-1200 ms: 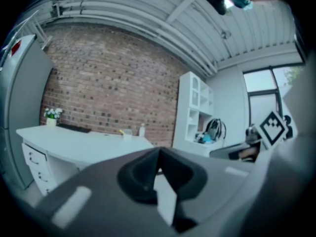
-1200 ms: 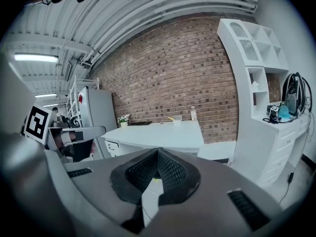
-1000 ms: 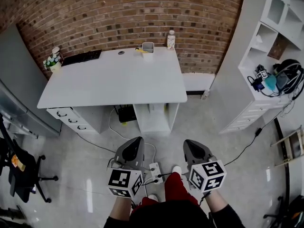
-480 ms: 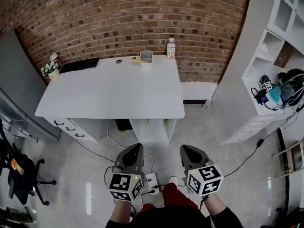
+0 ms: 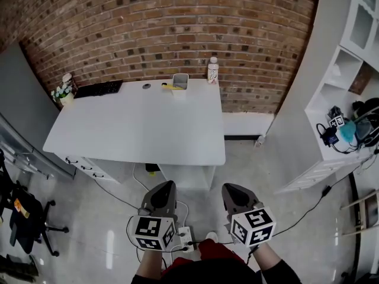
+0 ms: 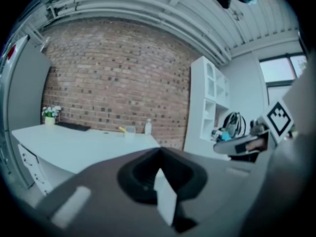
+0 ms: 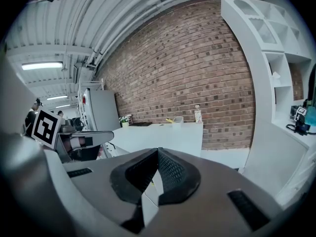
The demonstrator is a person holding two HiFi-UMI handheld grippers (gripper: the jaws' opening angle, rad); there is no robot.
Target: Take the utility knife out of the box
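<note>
The left hand-held gripper and right hand-held gripper hover side by side above the floor, well short of the white rectangular surface. Each has its jaws pressed together with nothing between them. At the surface's far edge, the yellow utility knife pokes leftward from the small grey open-topped box. A white plastic bottle stands near, to its right.

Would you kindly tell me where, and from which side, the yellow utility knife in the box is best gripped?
Grip the yellow end of the utility knife that pokes out over the left rim of the box in the head view, coming from above-left; it seems the only exposed part. Finer detail is too small to tell.
</note>
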